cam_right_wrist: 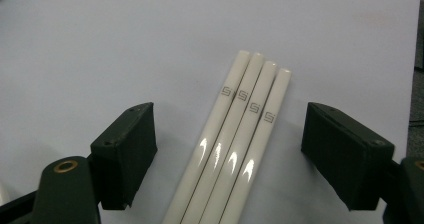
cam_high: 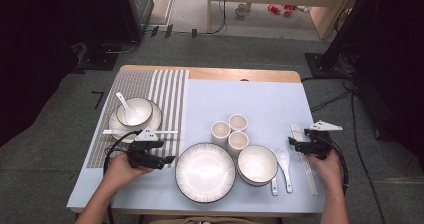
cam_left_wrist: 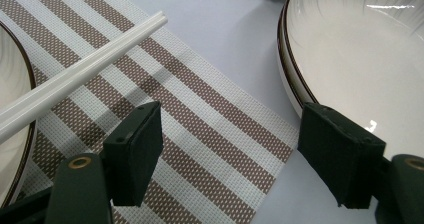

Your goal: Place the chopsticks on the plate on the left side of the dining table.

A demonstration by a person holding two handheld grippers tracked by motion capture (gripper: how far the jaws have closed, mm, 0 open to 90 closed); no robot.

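My left gripper (cam_high: 166, 152) is near the table's front left and points right at a large white plate (cam_high: 205, 172). In the left gripper view the left gripper (cam_left_wrist: 230, 154) stands open over the corner of a striped placemat (cam_left_wrist: 200, 129), with its right jaw at the plate's rim (cam_left_wrist: 300, 89) and nothing between the pads. My right gripper (cam_high: 294, 145) is at the right side. In the right gripper view the right gripper (cam_right_wrist: 225, 154) is open with several white chopsticks (cam_right_wrist: 240, 134) lying between the jaws, clear of both pads.
On the striped placemat (cam_high: 165, 89) a bowl with a spoon (cam_high: 134, 111) sits on a plate, with a pair of chopsticks (cam_high: 120, 132) laid across its front. Three cups (cam_high: 237, 141), stacked bowls (cam_high: 257, 165) and two spoons (cam_high: 285, 166) stand mid-table.
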